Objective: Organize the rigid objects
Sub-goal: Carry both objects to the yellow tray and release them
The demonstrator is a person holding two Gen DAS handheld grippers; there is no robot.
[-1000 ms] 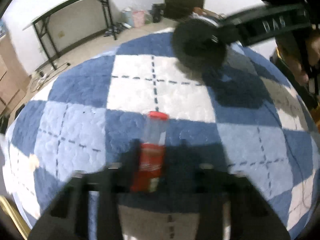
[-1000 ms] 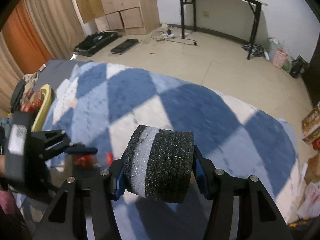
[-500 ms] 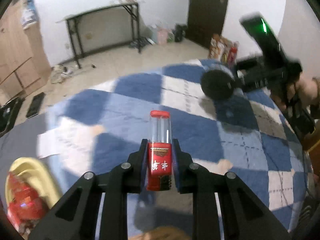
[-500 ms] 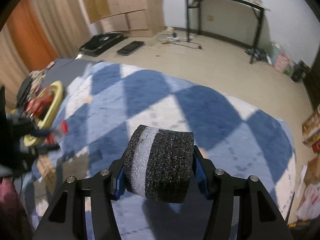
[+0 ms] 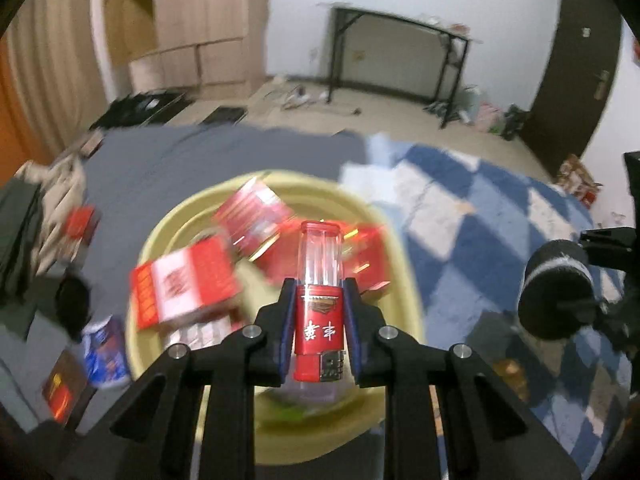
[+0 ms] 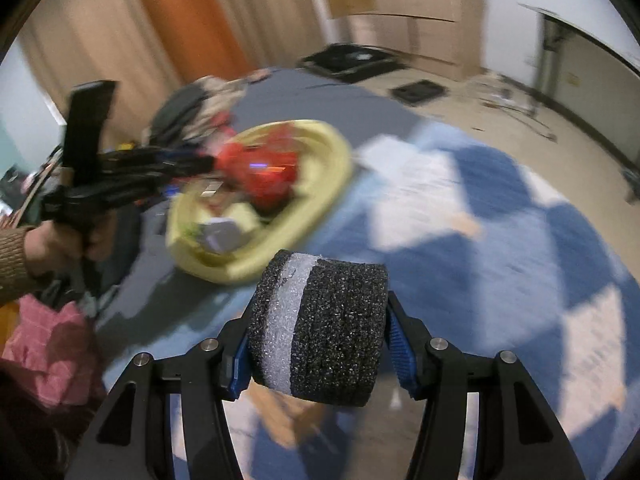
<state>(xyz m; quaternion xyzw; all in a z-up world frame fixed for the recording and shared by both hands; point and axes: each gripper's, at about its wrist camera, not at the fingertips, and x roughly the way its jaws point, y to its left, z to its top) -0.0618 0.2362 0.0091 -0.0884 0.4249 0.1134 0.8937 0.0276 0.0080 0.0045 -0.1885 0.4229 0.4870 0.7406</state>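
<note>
Blue-and-white checked blanket (image 5: pixel 480 208) covers the bed, with a grey sheet (image 5: pixel 224 160) beside it. On the sheet, at the blanket's edge, sits a yellow basin (image 5: pixel 404 280) holding several red-and-white boxes (image 5: pixel 184 284), blurred in both views, with other small items in its near end too smeared to identify. A blue-and-white can (image 5: pixel 105 354) lies just outside the basin's left rim. The left gripper (image 5: pixel 320 300) pinches a red lighter-shaped tube with a clear top (image 5: pixel 320 280), held upright above the basin. The right gripper (image 6: pixel 320 340), near the basin over the blanket, is clamped on a black foam roll with a white band (image 6: pixel 320 320). A hand (image 6: pixel 60 240) in a brown sleeve grips the left tool's handle.
</note>
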